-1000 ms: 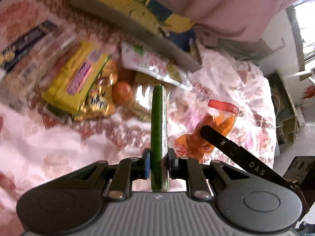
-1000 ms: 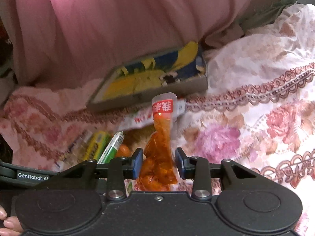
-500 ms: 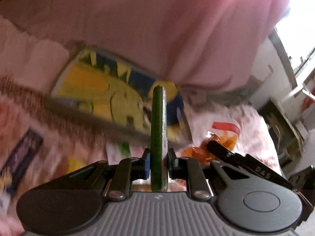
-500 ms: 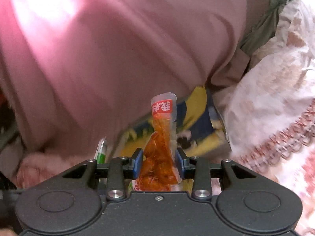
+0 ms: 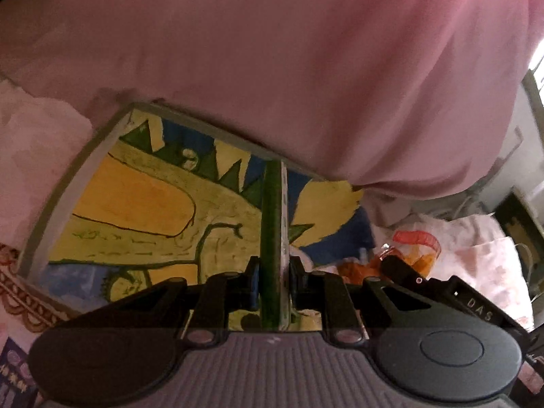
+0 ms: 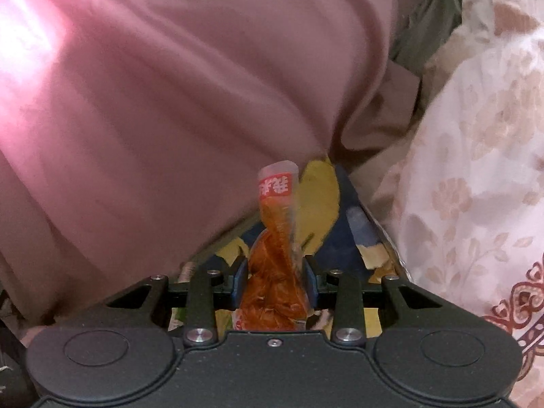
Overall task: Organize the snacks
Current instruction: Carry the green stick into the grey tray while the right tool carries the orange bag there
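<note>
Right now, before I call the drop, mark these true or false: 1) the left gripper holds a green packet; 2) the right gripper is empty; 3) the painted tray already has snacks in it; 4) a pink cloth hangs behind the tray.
1) True: the left gripper is shut on the thin green packet, held edge-on.
2) False: the right gripper is shut on the orange snack pouch with a red label.
3) False: the visible part of the painted tray shows only its yellow, green and blue picture; no snacks lie there.
4) True: the pink cloth drapes over the tray's far edge.
</note>
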{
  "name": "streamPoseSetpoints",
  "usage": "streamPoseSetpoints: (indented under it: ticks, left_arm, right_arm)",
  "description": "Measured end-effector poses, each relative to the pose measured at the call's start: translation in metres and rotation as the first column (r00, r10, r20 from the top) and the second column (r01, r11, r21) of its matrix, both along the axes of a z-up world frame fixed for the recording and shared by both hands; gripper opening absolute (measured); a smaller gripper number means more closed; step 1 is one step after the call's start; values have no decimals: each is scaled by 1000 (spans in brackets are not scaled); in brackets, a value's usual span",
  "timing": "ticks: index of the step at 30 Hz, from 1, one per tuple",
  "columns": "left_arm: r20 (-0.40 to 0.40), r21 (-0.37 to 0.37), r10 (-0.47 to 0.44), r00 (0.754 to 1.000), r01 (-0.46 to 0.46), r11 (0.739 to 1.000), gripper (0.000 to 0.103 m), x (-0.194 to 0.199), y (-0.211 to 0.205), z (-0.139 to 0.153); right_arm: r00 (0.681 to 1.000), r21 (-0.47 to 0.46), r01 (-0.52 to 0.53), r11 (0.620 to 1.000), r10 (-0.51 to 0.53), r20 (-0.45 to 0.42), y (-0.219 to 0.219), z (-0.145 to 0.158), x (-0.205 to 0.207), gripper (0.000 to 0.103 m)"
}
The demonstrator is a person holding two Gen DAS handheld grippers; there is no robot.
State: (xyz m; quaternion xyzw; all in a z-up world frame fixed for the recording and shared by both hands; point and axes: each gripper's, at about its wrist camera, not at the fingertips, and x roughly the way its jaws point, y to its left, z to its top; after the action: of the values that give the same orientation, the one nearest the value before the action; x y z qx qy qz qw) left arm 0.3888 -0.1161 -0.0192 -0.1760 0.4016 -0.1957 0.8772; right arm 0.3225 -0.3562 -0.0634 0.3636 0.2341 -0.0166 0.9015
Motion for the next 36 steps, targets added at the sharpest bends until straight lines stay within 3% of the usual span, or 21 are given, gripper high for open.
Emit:
streamPoseSetpoints:
  ticks: [4, 11, 18, 22, 25, 28, 36]
  left_arm:
    - [-28, 57, 0, 1000, 2, 998, 18, 10, -8, -18]
    - [-16, 75, -1, 1000, 2, 997, 19, 10, -11, -27]
    - [-40, 126, 20, 999, -14, 992, 22, 7, -13, -28]
    - [-17, 134, 45, 999, -42, 990, 49, -2, -5, -19]
    - [7, 137, 63, 998, -64, 988, 56, -12, 3, -8]
    - [39, 132, 90, 995, -95, 987, 71, -25, 12, 7]
    - [194, 152, 130, 972, -160, 975, 91, -77, 36, 59]
  right_arm:
    - [998, -2, 3, 1000, -3, -55, 3, -18, 6, 34]
    - [996, -13, 6, 1000, -7, -89, 5, -17, 9, 35]
    - [985, -59, -5, 998, -5, -175, 12, -10, 12, 52]
    - [983, -65, -24, 998, 12, -181, 17, 1, 6, 66]
    - [986, -73, -36, 997, 24, -164, 20, 13, -4, 74]
    - [990, -90, -44, 995, 31, -141, 21, 28, -17, 80]
    - [995, -235, -78, 969, 62, -73, 34, 68, -66, 97]
